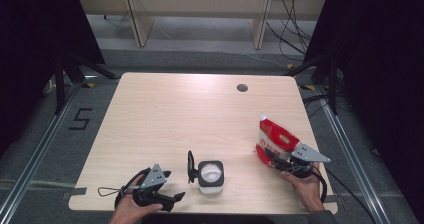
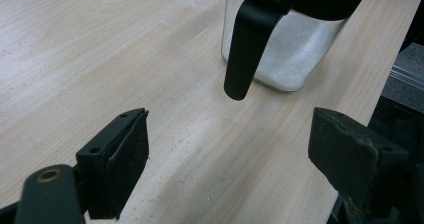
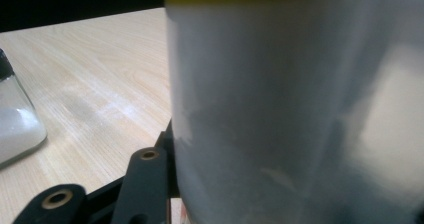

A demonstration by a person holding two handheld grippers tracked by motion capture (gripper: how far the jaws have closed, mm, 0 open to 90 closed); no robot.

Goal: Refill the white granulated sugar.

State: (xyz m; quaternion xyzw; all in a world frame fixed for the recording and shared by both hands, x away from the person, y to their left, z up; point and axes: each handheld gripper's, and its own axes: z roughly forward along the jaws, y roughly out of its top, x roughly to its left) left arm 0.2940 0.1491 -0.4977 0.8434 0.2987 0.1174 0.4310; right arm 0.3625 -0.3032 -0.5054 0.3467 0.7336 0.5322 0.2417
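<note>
Both hands sit at near edge: my left gripper [image 1: 172, 185] w/ jaws spread, empty, aimed at jar [image 1: 211, 176] handle to steady it; right gripper [image 1: 280, 160] pinching red bag [image 1: 273, 140] low, upright on table's right, prob for pouring.

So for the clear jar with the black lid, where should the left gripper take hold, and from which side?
Probably the jar's glass body just below the black rim, coming in level from the left gripper's side. The flipped-open lid stands on that side, so stay below it. The walls look flat and the jar stands upright.
</note>
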